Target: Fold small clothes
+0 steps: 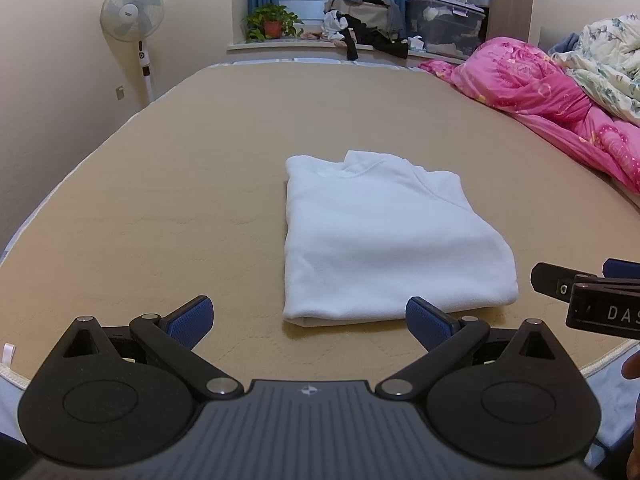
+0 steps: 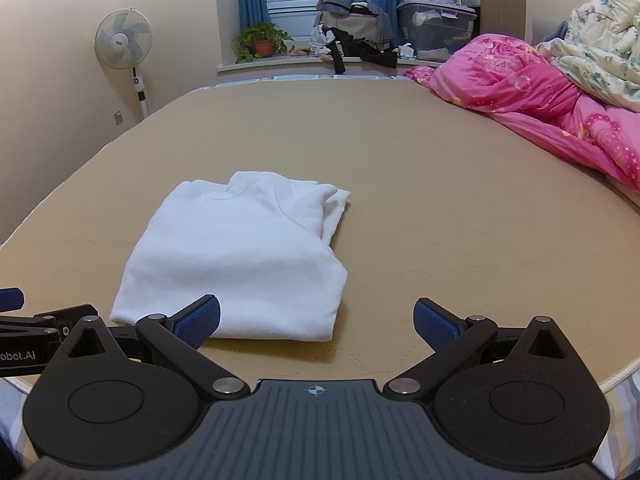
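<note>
A small white garment lies folded into a neat rectangle on the tan bed cover, collar at the far end. It also shows in the right wrist view. My left gripper is open and empty, just short of the garment's near edge. My right gripper is open and empty, near the garment's near right corner, with its left finger in front of the cloth edge. The right gripper's side shows at the right of the left wrist view.
A pink quilt and a floral quilt are piled along the right side of the bed. A standing fan is at the far left. A potted plant, heaped clothes and a storage bin line the windowsill.
</note>
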A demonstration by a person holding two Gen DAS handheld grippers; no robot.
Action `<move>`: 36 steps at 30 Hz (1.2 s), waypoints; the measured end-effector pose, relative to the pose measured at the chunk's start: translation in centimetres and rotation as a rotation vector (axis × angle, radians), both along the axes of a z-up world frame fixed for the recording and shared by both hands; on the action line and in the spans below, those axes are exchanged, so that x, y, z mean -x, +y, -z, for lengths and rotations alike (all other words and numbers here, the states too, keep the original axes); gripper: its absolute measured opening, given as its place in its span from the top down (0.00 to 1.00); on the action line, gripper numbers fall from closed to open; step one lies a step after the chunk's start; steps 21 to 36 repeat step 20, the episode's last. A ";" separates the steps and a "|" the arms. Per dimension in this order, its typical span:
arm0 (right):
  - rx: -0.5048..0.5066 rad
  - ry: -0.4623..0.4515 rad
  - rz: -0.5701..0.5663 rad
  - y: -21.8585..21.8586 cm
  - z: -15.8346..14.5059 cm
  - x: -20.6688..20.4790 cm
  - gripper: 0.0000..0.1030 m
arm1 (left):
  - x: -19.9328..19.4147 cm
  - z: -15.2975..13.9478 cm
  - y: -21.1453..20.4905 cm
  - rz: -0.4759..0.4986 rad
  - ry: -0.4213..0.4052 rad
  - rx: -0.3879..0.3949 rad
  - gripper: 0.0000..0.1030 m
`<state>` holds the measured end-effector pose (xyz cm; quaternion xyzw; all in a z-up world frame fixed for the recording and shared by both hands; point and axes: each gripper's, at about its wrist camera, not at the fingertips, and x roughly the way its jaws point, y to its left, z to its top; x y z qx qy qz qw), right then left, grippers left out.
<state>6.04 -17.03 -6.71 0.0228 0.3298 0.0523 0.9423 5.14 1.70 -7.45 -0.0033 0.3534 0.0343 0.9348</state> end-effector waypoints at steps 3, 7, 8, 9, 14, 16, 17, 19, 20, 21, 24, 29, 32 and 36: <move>0.001 0.000 0.000 0.1 0.0 0.0 0.01 | 0.0 0.0 0.0 0.001 -0.002 0.000 0.00; 0.001 0.001 -0.004 0.2 0.1 0.0 0.01 | -0.1 0.1 0.1 0.003 -0.001 0.003 0.00; 0.002 0.002 -0.005 0.3 0.2 0.0 0.01 | -0.1 0.1 0.1 0.004 -0.001 0.004 0.00; 0.002 0.003 -0.007 0.2 0.2 0.0 0.01 | -0.1 0.1 0.2 0.004 -0.001 0.003 0.00; 0.002 0.004 -0.007 0.4 0.2 0.0 0.01 | -0.1 0.1 0.2 0.005 0.001 0.001 0.00; 0.000 0.007 -0.007 0.4 0.2 0.0 0.01 | -0.2 0.1 0.2 0.005 0.001 0.000 0.00; 0.000 0.007 -0.006 0.5 0.2 0.0 0.01 | -0.2 0.2 0.2 0.005 0.001 0.000 0.00; -0.001 0.009 -0.006 0.5 0.2 0.0 0.01 | -0.2 0.2 0.3 0.004 0.001 -0.001 0.00; -0.001 0.009 -0.006 0.6 0.3 0.1 0.01 | -0.2 0.2 0.2 0.002 0.001 -0.003 0.00; -0.001 0.009 -0.006 0.6 0.3 0.1 0.01 | -0.2 0.2 0.2 0.002 0.001 -0.003 0.00; -0.001 0.009 -0.006 0.6 0.3 0.1 0.01 | -0.2 0.2 0.2 0.002 0.001 -0.003 0.00; -0.001 0.009 -0.006 0.6 0.3 0.1 0.01 | -0.2 0.2 0.2 0.002 0.001 -0.003 0.00; -0.001 0.009 -0.006 0.6 0.3 0.1 0.01 | -0.2 0.2 0.2 0.002 0.001 -0.003 0.00; -0.001 0.009 -0.006 0.6 0.3 0.1 0.01 | -0.2 0.2 0.2 0.002 0.001 -0.003 0.00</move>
